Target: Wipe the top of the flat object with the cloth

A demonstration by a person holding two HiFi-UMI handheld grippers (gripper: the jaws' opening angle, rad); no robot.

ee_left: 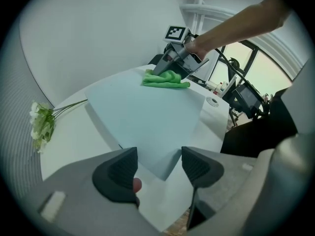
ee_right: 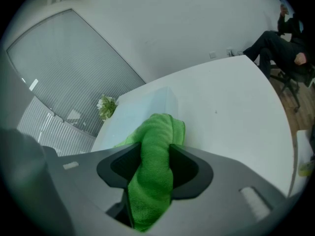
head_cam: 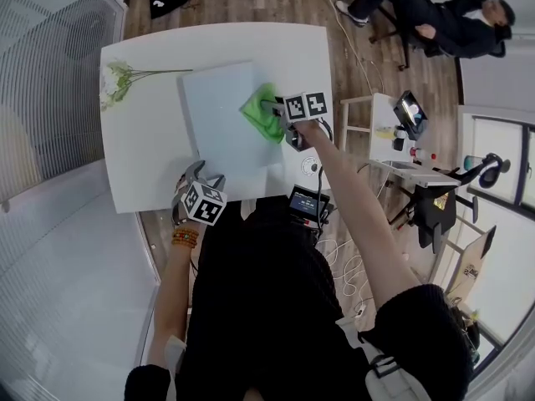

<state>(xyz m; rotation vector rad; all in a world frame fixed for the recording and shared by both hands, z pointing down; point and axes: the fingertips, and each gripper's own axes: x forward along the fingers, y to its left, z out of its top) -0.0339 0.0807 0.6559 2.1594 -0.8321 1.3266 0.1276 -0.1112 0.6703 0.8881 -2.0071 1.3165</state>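
Cloth [ee_right: 157, 129]: green and bunched, clamped between our right jaws, with its loose end spilling ahead of them onto the board.
Board [head_cam: 219, 115]: pale blue, lying flat on the white surface [head_cam: 146, 170]. Its right edge sits under the right jaws, and its near corner points into the gap of the left jaws.
Right gripper [ee_right: 155, 162]: our jaws press the cloth from both sides, kept apart only by its thickness.
Left gripper [ee_left: 158, 167]: our jaws stand wide apart and hold nothing. The board's corner shows just ahead between them, and neither pad presses on it.
Flowers [ee_left: 42, 122]: lying on the surface, well off to the left of the left jaws.
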